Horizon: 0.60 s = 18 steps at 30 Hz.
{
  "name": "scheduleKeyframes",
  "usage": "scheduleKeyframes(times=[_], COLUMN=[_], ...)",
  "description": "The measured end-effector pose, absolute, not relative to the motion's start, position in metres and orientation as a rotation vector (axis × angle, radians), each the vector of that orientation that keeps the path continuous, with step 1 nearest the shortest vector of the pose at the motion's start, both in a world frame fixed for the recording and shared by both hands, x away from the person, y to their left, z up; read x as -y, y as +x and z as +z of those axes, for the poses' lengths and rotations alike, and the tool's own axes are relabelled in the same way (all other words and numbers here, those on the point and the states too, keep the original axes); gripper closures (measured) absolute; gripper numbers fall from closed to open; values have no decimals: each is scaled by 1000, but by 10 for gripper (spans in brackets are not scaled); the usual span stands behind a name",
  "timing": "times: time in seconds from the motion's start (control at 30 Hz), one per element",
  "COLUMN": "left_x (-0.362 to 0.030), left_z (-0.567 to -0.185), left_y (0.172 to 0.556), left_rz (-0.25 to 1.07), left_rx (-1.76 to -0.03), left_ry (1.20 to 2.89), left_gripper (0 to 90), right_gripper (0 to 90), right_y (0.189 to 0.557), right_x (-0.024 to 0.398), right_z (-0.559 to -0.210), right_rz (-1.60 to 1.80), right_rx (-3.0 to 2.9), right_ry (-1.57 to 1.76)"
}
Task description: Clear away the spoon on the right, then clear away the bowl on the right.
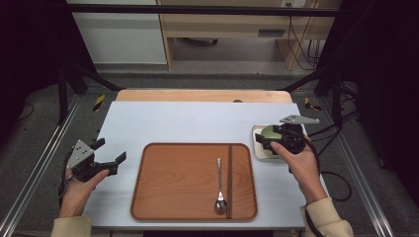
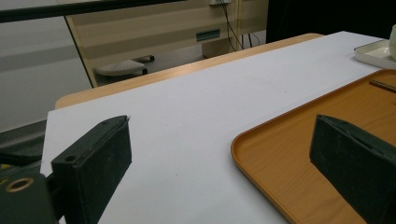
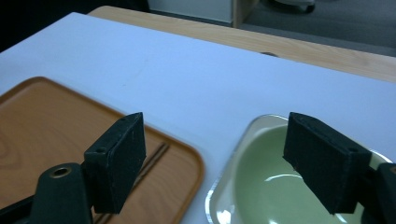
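Your right gripper [image 3: 212, 158] has its jaws spread wide with nothing between them, hanging just above the near-left rim of the green bowl [image 3: 266, 186], one pad [image 3: 119, 158] over the gap toward the tray and the other over the bowl's inside. That bowl sits in a small pale dish [image 1: 257, 143] at about three o'clock on the white table [image 1: 197, 123], just beside the right edge of the wooden tray [image 1: 192, 180]. Your left gripper [image 1: 111, 160] is also open and empty, resting near nine o'clock, off the tray's left edge and well apart from the work. On the tray, a spoon [image 1: 220, 190] lies toward five o'clock beside the dark chopsticks [image 1: 229, 180] running twelve to six. The likely trouble from here: if you close on the bowl's thin rim off-centre, the smooth curved wall could slip out of the pads or tip as you lift. The dish beneath may drag along or shift toward the table's right edge. Swinging low toward the tray risks clipping its raised lip or knocking the chopsticks and spoon.
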<state>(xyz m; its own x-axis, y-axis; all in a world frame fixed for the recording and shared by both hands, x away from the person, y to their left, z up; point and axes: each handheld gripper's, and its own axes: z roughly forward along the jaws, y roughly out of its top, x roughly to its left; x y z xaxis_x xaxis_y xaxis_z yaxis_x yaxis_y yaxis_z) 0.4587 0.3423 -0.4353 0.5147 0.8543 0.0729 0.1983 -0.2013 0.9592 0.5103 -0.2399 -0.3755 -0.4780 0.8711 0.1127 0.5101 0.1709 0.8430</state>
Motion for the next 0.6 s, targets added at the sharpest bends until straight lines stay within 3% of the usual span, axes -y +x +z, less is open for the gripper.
scheduleKeyframes(times=[0.6], left_x=[-344], left_z=[-435], left_y=[458], left_rz=[790], left_rx=[-904], left_ry=[1705], left_gripper=[52], right_gripper=[342], right_y=[540], right_x=[302], right_z=[-391], right_rz=[1041], right_rx=[-1981], right_ry=[1535])
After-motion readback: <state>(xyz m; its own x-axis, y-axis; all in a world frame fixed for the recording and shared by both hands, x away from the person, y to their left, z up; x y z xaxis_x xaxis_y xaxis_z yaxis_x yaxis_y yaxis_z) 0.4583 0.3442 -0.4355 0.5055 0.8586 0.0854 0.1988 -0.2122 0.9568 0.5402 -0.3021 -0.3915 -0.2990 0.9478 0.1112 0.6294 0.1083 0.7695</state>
